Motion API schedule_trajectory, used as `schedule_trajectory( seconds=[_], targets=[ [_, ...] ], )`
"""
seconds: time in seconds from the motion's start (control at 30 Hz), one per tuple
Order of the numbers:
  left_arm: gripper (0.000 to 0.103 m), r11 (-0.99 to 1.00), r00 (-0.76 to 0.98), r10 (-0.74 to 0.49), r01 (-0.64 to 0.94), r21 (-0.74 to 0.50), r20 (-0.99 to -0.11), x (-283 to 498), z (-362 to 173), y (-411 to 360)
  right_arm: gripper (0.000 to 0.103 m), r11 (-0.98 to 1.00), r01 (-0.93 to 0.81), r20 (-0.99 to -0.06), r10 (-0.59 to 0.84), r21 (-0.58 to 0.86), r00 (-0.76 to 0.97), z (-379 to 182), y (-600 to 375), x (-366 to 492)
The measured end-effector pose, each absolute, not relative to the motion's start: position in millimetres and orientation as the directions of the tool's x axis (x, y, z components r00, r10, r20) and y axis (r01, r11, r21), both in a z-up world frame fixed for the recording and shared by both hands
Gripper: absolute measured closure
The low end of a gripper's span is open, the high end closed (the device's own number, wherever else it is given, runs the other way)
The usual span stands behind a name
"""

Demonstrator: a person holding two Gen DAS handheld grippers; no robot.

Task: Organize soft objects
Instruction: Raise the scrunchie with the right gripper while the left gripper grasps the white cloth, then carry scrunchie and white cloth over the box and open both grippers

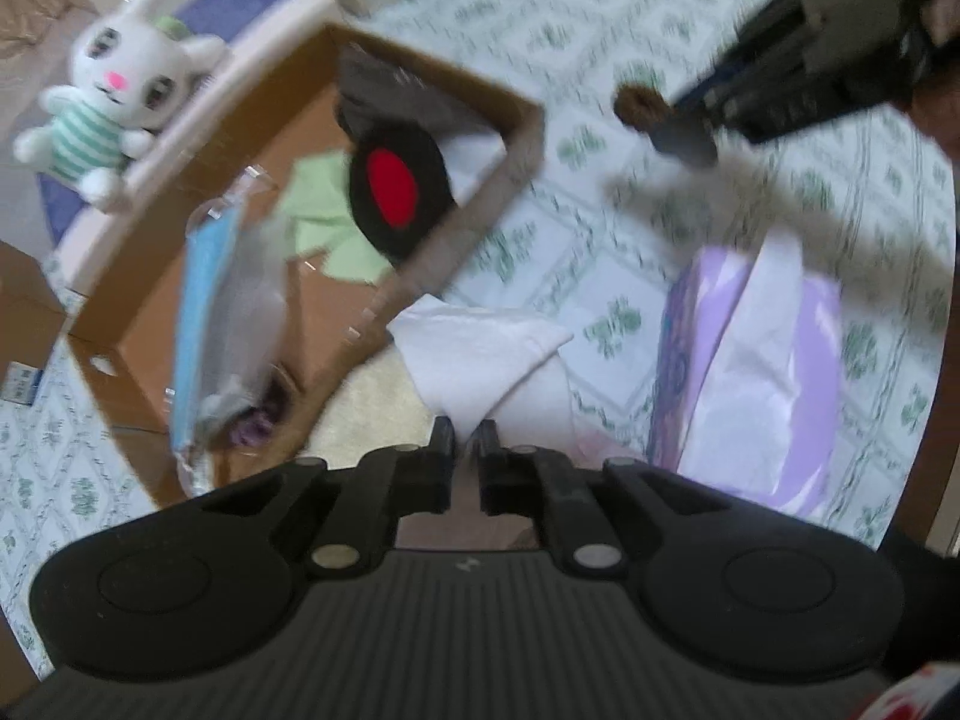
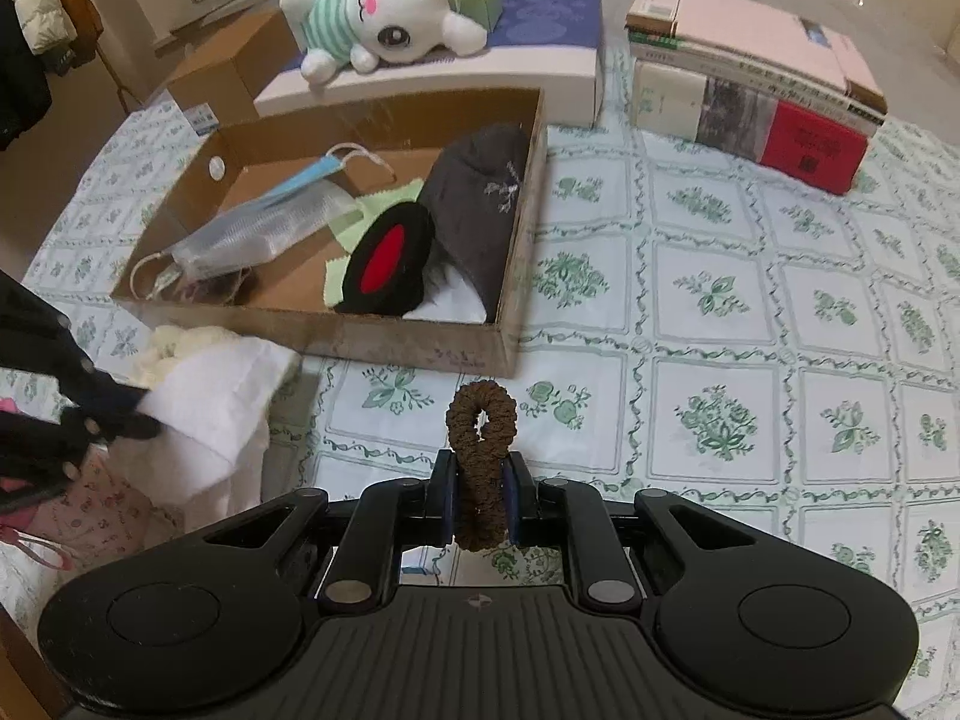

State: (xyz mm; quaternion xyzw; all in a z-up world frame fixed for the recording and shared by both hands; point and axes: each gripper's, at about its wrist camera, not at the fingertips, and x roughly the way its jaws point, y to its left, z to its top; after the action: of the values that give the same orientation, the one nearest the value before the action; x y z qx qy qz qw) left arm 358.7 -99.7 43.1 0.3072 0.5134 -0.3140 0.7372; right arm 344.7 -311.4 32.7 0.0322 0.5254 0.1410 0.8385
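Far left: plush rabbit (image 2: 384, 12) lying on a flat white-and-blue box (image 2: 540, 60), behind the cardboard tray (image 2: 414, 339). In tray, left to right: blue face mask (image 2: 264, 222), green cloth (image 2: 384, 204), black-and-red round pad (image 2: 390, 258), dark grey cap (image 2: 480, 210). Near left, in front of tray: white cloth (image 2: 210, 414) on a pile of fabric, clenched in the left gripper (image 1: 467, 432); jaws almost together, cloth edge pinched between the tips, rest of cloth spreading forward toward tray corner. Same grip visible at left edge of right wrist view. Left wrist view blurred. Lilac tissue pack (image 1: 750, 372) lying right of white cloth on the floral tablecloth (image 2: 720, 312). Centre near: brown scrunchie (image 2: 480, 456) grasped by right gripper (image 2: 482, 495); lower part squeezed flat between the blue pads (image 2: 512, 501), upper loop sticking up past the fingertips, clear of the tablecloth, in front of tray's near right corner. Far right: stack of books (image 2: 750, 84) on the tablecloth, well apart from both grippers.
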Motion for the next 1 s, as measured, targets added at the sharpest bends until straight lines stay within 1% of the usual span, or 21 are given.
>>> schedule_trajectory(
  seconds=[0.23,0.43,0.7,1.0],
  targets=[
    [0.096,0.687,0.378,-0.222,0.714,0.131,-0.899,363.9,98.7,-82.6,0.087,0.958,-0.209,-0.858,0.272,0.197,0.436,53.4,-309.8,332.8],
    [0.096,0.759,0.457,-0.255,0.64,0.116,-0.852,371.5,128.3,-63.3,0.087,0.956,-0.221,-0.845,0.275,0.192,0.458,68.9,-304.1,323.3],
    [0.096,0.843,0.538,-0.242,0.529,0.1,-0.807,390.6,139.9,-29.7,0.087,0.954,-0.235,-0.828,0.283,0.188,0.485,80.7,-294.7,322.7],
    [0.096,0.887,0.56,-0.206,0.453,0.089,-0.802,416.9,125.0,-3.0,0.087,0.948,-0.245,-0.818,0.302,0.204,0.489,71.3,-280.3,339.3]
  ],
)
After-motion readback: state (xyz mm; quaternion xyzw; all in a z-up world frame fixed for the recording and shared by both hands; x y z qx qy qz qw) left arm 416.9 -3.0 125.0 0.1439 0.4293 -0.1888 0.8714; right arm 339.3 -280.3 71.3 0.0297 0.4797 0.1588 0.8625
